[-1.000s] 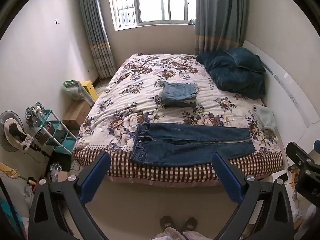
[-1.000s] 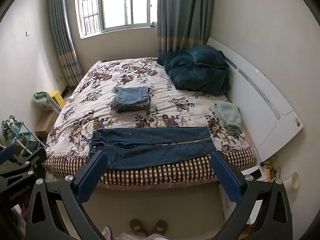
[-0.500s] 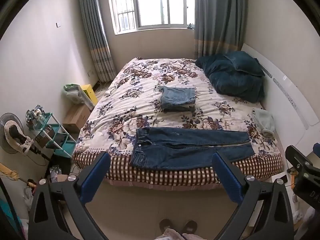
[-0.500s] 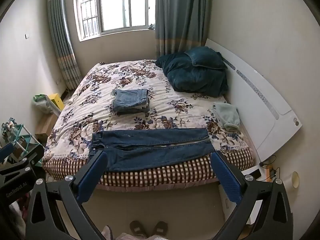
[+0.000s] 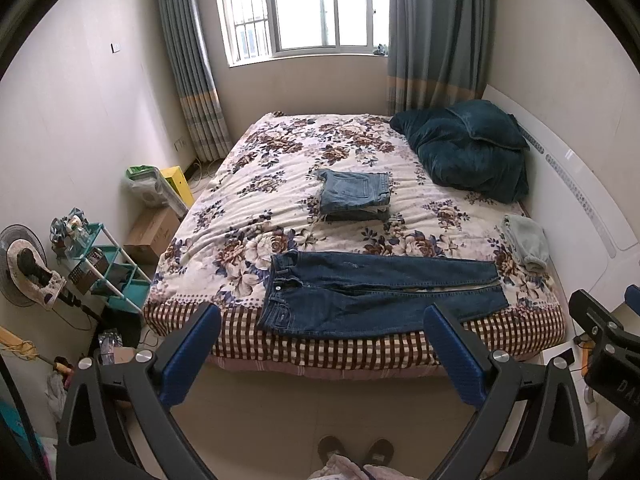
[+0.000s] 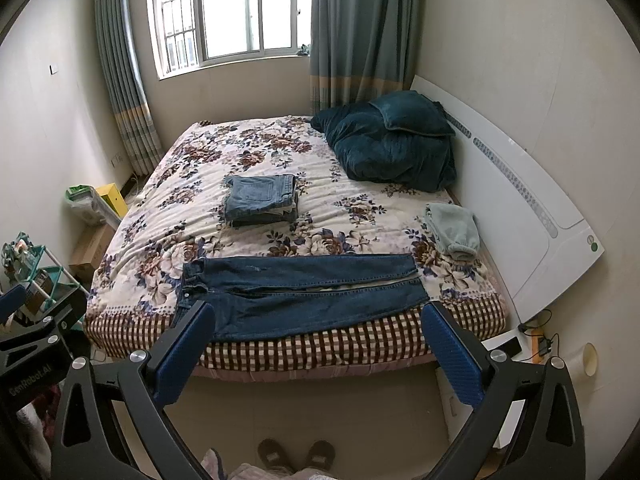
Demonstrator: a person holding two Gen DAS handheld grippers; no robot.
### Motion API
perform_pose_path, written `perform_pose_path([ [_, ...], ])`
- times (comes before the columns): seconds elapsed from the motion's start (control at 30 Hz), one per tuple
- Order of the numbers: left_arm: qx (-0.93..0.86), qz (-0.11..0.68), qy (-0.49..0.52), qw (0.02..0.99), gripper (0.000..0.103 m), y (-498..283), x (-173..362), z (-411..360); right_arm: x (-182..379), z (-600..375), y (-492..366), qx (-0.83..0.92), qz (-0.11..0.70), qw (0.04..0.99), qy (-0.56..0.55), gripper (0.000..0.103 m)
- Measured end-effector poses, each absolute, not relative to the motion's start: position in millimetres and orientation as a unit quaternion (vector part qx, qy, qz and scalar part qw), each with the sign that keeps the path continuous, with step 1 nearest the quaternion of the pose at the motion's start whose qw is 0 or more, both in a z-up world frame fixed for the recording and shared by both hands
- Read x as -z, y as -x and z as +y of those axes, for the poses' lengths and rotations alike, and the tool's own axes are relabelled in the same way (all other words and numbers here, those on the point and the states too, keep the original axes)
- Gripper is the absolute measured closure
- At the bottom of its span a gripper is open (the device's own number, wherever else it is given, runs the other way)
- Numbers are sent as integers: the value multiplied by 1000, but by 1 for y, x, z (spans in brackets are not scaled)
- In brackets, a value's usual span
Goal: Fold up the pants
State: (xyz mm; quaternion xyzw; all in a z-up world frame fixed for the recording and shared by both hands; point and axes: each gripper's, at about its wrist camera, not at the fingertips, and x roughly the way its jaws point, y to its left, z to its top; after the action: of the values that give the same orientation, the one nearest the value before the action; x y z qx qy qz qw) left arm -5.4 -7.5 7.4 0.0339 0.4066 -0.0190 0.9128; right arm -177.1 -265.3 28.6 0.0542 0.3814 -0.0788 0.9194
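Dark jeans (image 5: 380,294) are lying flat, unfolded; left gripper (image 5: 320,356) and right gripper (image 6: 316,354) are hovering spread, empty; folding is not yet begun.

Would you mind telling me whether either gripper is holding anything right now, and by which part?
Nothing is held: the left gripper and right gripper are both open, apart from the dark blue denim pants spread flat on the bed.
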Motion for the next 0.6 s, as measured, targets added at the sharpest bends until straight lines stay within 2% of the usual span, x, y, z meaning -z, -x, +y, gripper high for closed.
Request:
perform_pose_path([
  [0.6,21,409,-35,912,0,4,-5,-9,-25,-266,177,79,383,919,-54,0],
])
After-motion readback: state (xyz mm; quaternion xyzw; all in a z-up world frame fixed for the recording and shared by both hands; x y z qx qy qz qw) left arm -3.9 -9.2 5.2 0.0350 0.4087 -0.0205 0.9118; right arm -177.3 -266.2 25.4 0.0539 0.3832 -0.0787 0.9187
